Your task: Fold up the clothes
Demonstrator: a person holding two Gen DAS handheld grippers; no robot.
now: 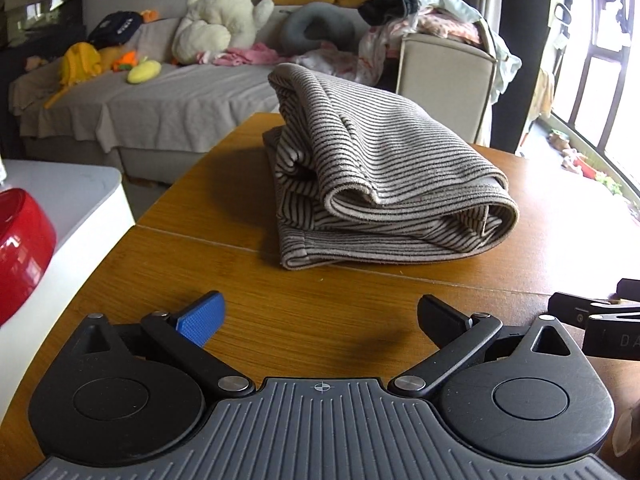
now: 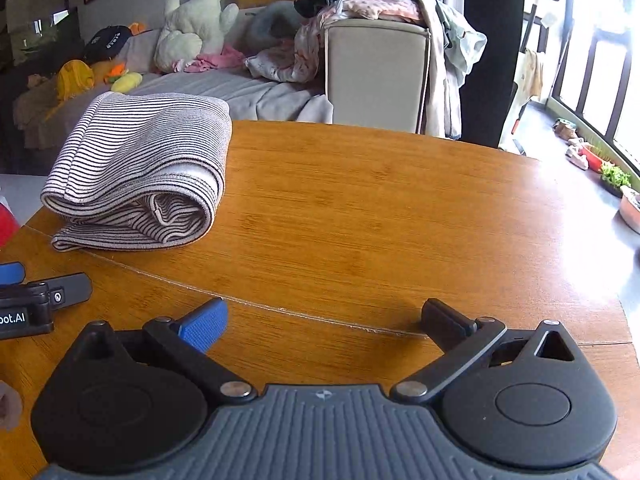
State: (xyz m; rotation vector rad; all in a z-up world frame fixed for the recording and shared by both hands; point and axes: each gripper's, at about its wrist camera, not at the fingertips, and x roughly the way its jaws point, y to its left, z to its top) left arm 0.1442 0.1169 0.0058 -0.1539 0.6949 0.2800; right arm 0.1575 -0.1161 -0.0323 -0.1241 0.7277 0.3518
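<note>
A striped grey and black garment [image 1: 376,176] lies folded into a thick bundle on the wooden table [image 1: 224,208]. In the right wrist view the same garment [image 2: 140,172] sits at the far left of the table [image 2: 380,208]. My left gripper [image 1: 320,316] is open, short of the bundle's near edge, with only bare wood between its fingers. My right gripper [image 2: 324,320] is open too, over bare table to the right of the garment. Each gripper shows at the edge of the other's view, the right gripper [image 1: 600,320] and the left gripper [image 2: 36,300].
A red bowl [image 1: 20,248] stands on a white surface [image 1: 76,200] left of the table. Behind are a sofa [image 1: 168,96] with plush toys [image 1: 224,12] and a beige hamper [image 2: 376,72] heaped with clothes. Windows [image 2: 592,64] and floor clutter lie to the right.
</note>
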